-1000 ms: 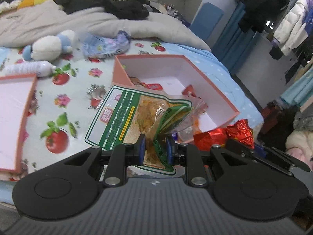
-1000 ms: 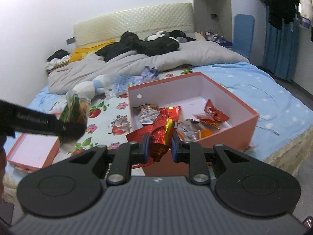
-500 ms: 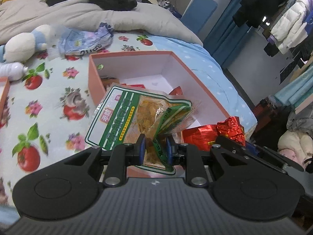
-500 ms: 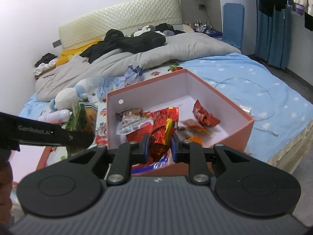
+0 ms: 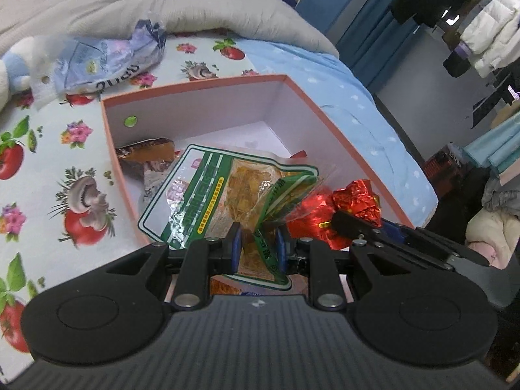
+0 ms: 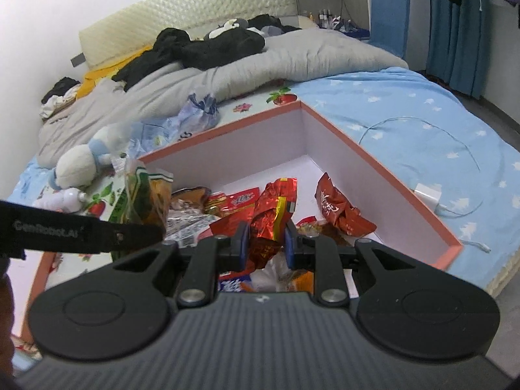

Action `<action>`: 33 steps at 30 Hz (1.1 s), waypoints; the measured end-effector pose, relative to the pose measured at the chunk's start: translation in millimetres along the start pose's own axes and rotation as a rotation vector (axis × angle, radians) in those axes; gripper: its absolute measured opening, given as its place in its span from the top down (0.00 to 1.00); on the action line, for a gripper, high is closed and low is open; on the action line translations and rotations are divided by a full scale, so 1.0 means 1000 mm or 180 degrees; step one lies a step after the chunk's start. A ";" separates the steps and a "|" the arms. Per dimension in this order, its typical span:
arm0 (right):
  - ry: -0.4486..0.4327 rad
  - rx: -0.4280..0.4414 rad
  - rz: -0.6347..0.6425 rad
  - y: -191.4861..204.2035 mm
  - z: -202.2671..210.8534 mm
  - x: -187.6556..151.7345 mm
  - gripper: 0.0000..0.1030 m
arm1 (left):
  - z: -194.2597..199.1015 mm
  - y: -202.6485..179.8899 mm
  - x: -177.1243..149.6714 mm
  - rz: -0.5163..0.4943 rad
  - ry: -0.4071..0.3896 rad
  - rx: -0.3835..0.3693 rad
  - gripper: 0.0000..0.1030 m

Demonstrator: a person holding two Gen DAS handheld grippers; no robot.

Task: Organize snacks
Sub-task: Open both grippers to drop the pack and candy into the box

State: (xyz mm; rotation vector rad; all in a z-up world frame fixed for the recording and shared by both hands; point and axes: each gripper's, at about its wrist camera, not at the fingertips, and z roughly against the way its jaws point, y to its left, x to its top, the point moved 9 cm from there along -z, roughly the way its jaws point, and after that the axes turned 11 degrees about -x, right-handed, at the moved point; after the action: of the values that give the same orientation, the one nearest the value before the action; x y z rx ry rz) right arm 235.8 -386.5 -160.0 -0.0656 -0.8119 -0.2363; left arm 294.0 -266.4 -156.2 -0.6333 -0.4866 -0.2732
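Green snack pouch clamped in left gripper fingers | red foil snack (crinkled) clamped in right gripper | both over pink box

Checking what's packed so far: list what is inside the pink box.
Inside the pink box: a red packet by the right wall, a brown packet at the left, and other wrappers. The held green packet and red foil snack cover much of the floor.

Pretty clearly someone's bedroom at home: a bed with a padded headboard at the far end, a rumpled grey duvet, a plush toy on the left, and clothes hanging far right
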 end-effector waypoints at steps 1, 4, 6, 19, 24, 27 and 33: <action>0.0031 -0.0011 -0.0018 -0.001 -0.006 -0.001 0.76 | -0.006 0.003 0.002 0.0022 0.0021 -0.0008 0.75; 0.0104 -0.0022 -0.0038 -0.006 -0.024 0.000 0.75 | -0.025 0.010 0.007 0.0042 0.0090 -0.0008 0.75; 0.0149 -0.0017 -0.0029 -0.007 -0.034 -0.001 0.75 | -0.035 0.012 0.010 0.0035 0.0127 -0.0025 0.75; 0.0101 -0.0006 -0.0170 -0.017 -0.020 0.008 0.66 | -0.026 -0.001 0.015 -0.0064 0.0088 0.0013 0.68; -0.0111 0.0021 -0.0265 -0.020 0.020 0.016 0.67 | 0.011 -0.022 0.014 -0.0204 -0.0064 0.0032 0.68; -0.0224 0.0020 -0.0299 -0.021 0.047 0.016 0.67 | 0.036 -0.037 0.009 -0.0342 -0.0163 0.0043 0.68; -0.0378 0.0044 -0.0357 -0.020 0.098 0.005 0.67 | 0.088 -0.062 -0.011 -0.0511 -0.0322 0.0055 0.68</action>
State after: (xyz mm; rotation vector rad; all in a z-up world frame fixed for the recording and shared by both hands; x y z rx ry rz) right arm 164.4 -392.3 -89.3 -0.0212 -0.9366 -0.3349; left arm 230.0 -258.4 -69.7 -0.5939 -0.6379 -0.3897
